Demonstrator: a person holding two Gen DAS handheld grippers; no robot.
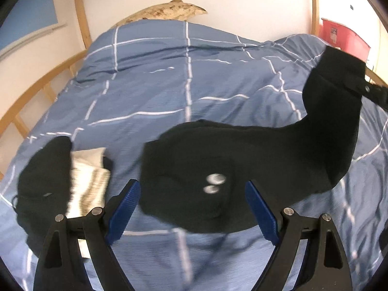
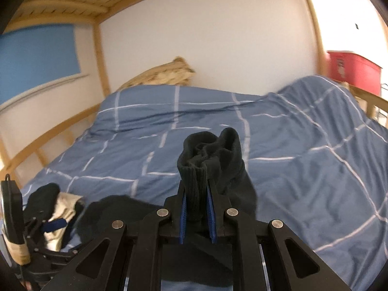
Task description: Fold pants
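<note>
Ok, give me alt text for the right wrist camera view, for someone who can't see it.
The right gripper is shut on the ribbed cuff of black pants, lifted above a blue checked duvet. The left gripper sits low at left near a beige garment.

Right gripper (image 2: pixel 196 212): jaws nearly closed, blue pads clamped on the ribbed cuff of the black pants (image 2: pixel 213 160), which bunch up above the fingers over a blue checked duvet (image 2: pixel 303 169). Lower left: left gripper (image 2: pixel 52 225), blurred, beside a heap of dark and cream clothes (image 2: pixel 63 203). Rear: patterned pillow (image 2: pixel 165 75), wooden bed frame (image 2: pixel 101 55), red box (image 2: pixel 354 70).
</note>
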